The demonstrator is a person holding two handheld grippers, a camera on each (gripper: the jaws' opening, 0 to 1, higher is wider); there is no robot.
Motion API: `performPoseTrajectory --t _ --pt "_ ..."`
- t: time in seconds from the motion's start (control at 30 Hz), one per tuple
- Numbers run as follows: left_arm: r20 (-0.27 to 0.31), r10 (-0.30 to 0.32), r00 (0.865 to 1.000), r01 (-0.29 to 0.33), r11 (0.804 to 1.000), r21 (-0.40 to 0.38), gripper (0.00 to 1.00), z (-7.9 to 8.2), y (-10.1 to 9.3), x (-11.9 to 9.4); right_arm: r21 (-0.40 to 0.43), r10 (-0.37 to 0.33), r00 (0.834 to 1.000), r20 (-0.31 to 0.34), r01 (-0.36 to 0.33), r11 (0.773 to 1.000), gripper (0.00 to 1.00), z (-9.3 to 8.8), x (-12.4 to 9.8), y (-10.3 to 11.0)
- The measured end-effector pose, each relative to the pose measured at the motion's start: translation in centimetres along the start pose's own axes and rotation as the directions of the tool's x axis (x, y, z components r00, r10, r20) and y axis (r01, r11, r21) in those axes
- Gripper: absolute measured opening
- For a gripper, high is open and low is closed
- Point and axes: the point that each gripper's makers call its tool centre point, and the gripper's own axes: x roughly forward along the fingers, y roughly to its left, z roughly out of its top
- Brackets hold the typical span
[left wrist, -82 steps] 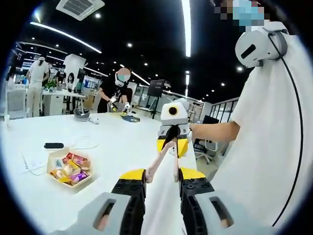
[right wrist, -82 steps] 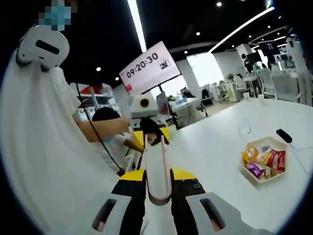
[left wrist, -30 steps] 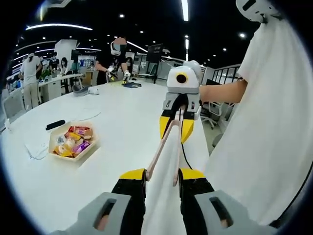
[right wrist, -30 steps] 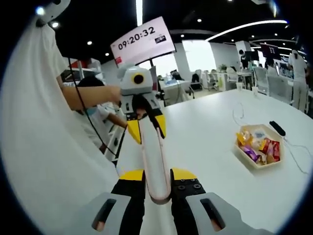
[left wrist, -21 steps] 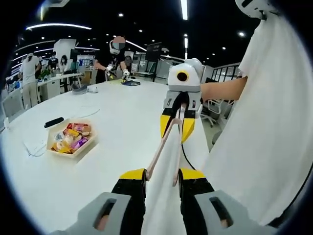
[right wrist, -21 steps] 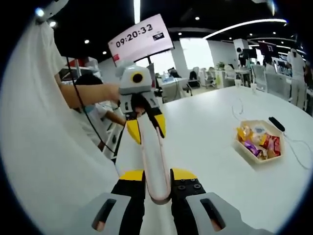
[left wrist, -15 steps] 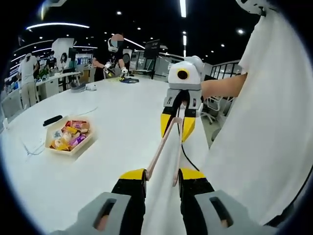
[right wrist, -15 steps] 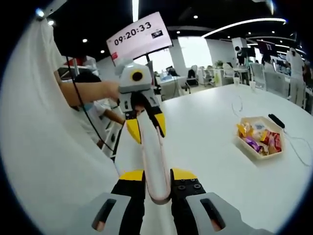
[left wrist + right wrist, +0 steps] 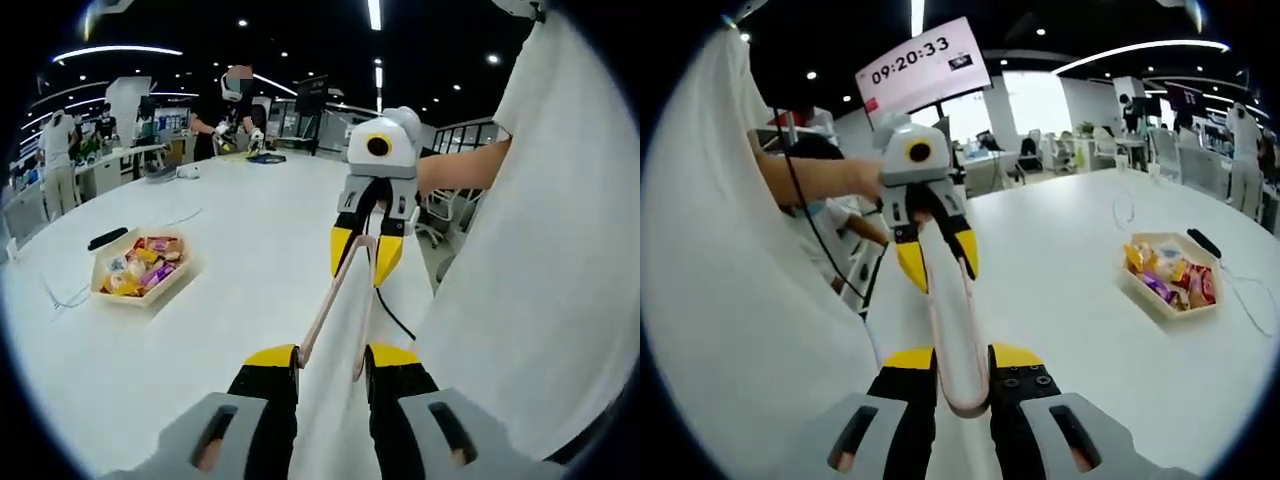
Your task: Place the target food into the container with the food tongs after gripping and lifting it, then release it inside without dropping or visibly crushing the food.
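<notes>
Since earlier: tray of wrapped snacks (image 9: pixel 140 272) sat lower-left in the left gripper view. Both grippers, left (image 9: pixel 330 362) and right (image 9: pixel 958 360), were clamped on the food tongs (image 9: pixel 950 320). Snacks judged light, crinkly, slippery; take one mid-wrapper.

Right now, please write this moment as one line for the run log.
left gripper: shut on food tongs | right gripper: shut on food tongs | tray of wrapped snacks: on white table, apart from tongs | food: not yet gripped
</notes>
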Motion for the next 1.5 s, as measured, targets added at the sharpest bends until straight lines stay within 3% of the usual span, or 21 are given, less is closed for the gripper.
performPoseTrajectory --t 0.27,0.57,1.2,1.5 --pt "-0.036 0.016 0.999 -0.016 1.0 0.007 0.24 -1.5 0.0 0.9 0.004 0.003 1.0 -0.029 -0.003 1.0 0.19 -1.7 0.6 -0.2" --pt "-0.067 0.033 0.997 -0.032 0.999 0.017 0.24 -2.2 0.1 1.2 0.009 -0.01 1.0 -0.019 0.01 1.0 0.19 -2.6 1.3 -0.5" --pt "-0.122 0.066 0.99 -0.063 0.998 0.023 0.25 -5.2 1.1 2.8 -0.036 -0.01 0.997 -0.071 0.007 0.999 0.19 -4.9 2.3 -1.1" --pt "-0.119 0.08 0.99 -0.077 0.997 0.032 0.25 -5.1 1.9 3.4 -0.009 -0.043 0.997 -0.061 0.042 0.999 0.21 -5.4 1.8 -2.2"
